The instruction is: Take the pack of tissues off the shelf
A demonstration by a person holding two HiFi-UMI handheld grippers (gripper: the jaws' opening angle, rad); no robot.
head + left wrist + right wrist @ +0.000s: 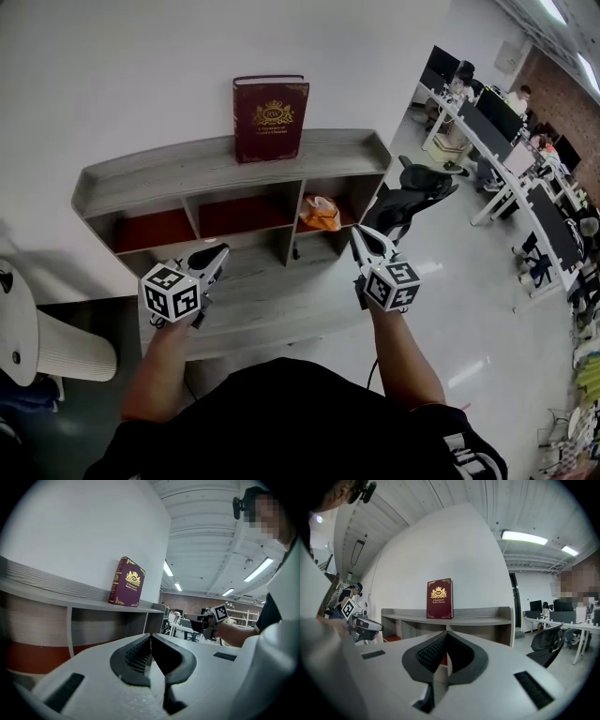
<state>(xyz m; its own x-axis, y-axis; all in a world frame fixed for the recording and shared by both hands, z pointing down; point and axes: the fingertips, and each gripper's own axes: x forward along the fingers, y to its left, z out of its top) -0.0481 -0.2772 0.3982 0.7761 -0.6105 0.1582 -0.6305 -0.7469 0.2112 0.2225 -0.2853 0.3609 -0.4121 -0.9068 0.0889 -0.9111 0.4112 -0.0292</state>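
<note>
**A:** Where do the grippers stand?

**B:** The right gripper [363, 241] has its jaws pressed together on nothing; the left gripper [213, 253] likewise; both hang in front of the shelf [169, 172], clear of it.

**A:** And the pack of tissues [321, 214]?

**B:** Orange, in the right-hand compartment, below the top board where the book [270, 117] stands; untouched; I'd call this the approach.

**A:** Next?

**B:** The right gripper is nearer; it must part its jaws, then enter between divider and side wall; that opening looks tight; the office chair [417, 183] stands just right of the shelf.
</note>
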